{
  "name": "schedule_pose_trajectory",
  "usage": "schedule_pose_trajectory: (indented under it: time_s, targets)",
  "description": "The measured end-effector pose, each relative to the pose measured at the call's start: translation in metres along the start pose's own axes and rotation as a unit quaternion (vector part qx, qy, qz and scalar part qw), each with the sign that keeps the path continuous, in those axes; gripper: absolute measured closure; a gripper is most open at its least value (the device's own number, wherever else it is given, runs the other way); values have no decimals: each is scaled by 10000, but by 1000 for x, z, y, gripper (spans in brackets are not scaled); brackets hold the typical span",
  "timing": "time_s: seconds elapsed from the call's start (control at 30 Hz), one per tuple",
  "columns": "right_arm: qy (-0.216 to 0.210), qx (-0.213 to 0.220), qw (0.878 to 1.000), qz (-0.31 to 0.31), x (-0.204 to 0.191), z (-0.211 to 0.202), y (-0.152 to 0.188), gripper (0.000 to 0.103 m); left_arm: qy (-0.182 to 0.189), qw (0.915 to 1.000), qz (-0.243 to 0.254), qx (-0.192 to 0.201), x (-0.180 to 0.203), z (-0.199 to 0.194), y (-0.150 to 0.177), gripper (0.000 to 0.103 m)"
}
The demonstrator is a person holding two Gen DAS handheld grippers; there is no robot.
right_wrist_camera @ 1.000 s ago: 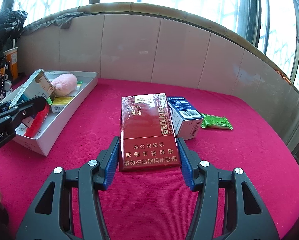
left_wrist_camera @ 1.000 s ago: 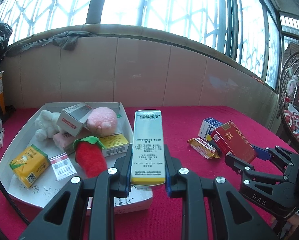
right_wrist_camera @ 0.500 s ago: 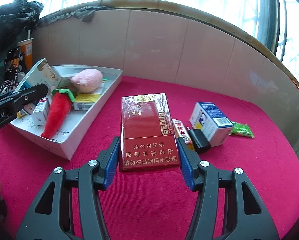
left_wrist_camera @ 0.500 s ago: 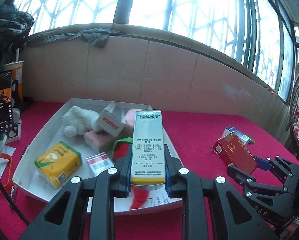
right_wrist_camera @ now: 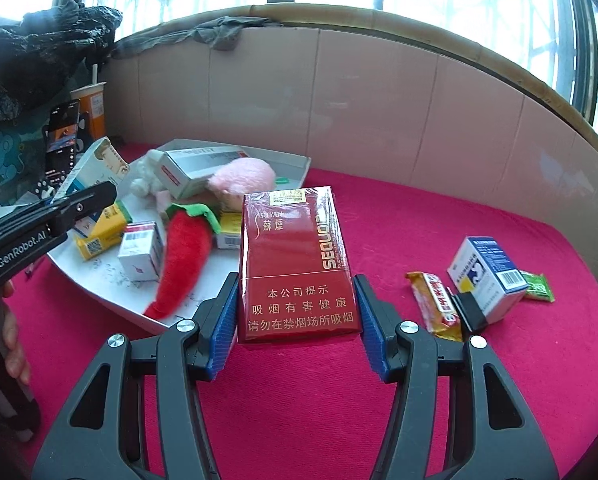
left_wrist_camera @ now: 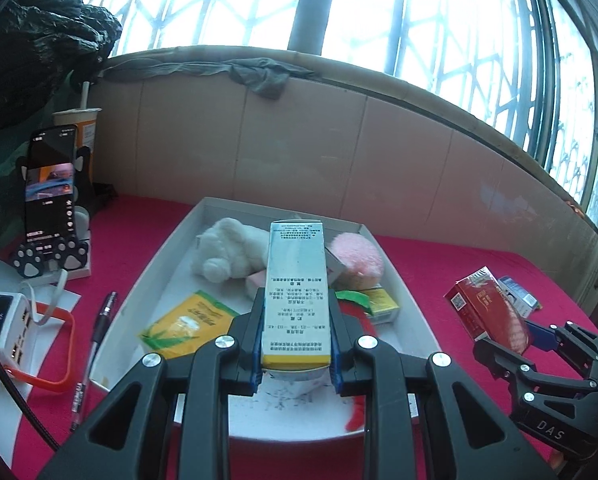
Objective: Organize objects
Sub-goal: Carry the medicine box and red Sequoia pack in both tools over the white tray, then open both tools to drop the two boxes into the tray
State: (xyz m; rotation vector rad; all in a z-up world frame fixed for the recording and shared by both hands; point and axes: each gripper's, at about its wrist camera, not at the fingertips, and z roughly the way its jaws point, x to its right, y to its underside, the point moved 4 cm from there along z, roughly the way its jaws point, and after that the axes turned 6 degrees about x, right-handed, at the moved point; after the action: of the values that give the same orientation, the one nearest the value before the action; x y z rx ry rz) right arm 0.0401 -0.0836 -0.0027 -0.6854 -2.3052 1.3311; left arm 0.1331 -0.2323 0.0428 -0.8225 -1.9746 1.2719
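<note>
My left gripper is shut on a long white medicine box and holds it over the white tray. The tray holds a white plush, a pink plush, a yellow packet, a red plush chili and small boxes. My right gripper is shut on a red cigarette carton, held above the red cloth to the right of the tray. The carton also shows in the left wrist view.
On the red cloth to the right lie a blue-and-white box, a snack bar and a green packet. Left of the tray are a pen, a phone on a stand, a cup and a white charger.
Both grippers have swung left with their boxes. The left one now hangs over the tray's middle; the right one has come closer to the tray's right edge.
</note>
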Motion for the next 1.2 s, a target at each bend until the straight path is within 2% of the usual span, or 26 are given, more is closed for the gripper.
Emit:
schedule_pose_trajectory:
  time_s: [0.3, 0.53, 0.7, 0.83, 1.0, 1.03, 1.07, 1.1, 1.13, 1.17, 1.2]
  targets:
    - [-250, 56, 9996, -80, -23, 7, -17, 48, -245, 9996, -141, -84, -30, 7, -5, 79]
    - [-448, 28, 9990, -39, -43, 19, -27, 48, -415, 9990, -171, 17, -52, 15, -15, 79]
    - [-613, 21, 9981, 117, -54, 26, -38, 48, -267, 9995, -143, 59, -58, 20, -21, 79]
    - [-543, 47, 9983, 218, -57, 29, -42, 48, -84, 9999, -11, 66, -50, 22, -18, 79]
    - [-515, -125, 9983, 242, -60, 41, -40, 48, -11, 9999, 78, 128, -43, 24, -15, 77]
    - [-501, -145, 9984, 231, -61, 43, -40, 48, -27, 9998, 74, 159, -43, 23, -16, 65]
    - [-488, -183, 9985, 191, -62, 46, -39, 48, -51, 9998, 48, 207, -44, 22, -16, 44]
    - [-497, -236, 9984, 118, -65, 49, -38, 47, -72, 9997, 20, 249, -44, 21, -16, 32]
    - [-505, -246, 9984, 55, -66, 50, -37, 44, -111, 9995, -10, 300, -46, 20, -17, 12]
    - [-459, -211, 9987, -14, -67, 51, -36, 40, -168, 9991, -54, 380, -47, 17, -18, 4]
    - [-380, -143, 9992, -69, -67, 49, -35, 27, -219, 9988, -82, 430, -48, 15, -18, 0]
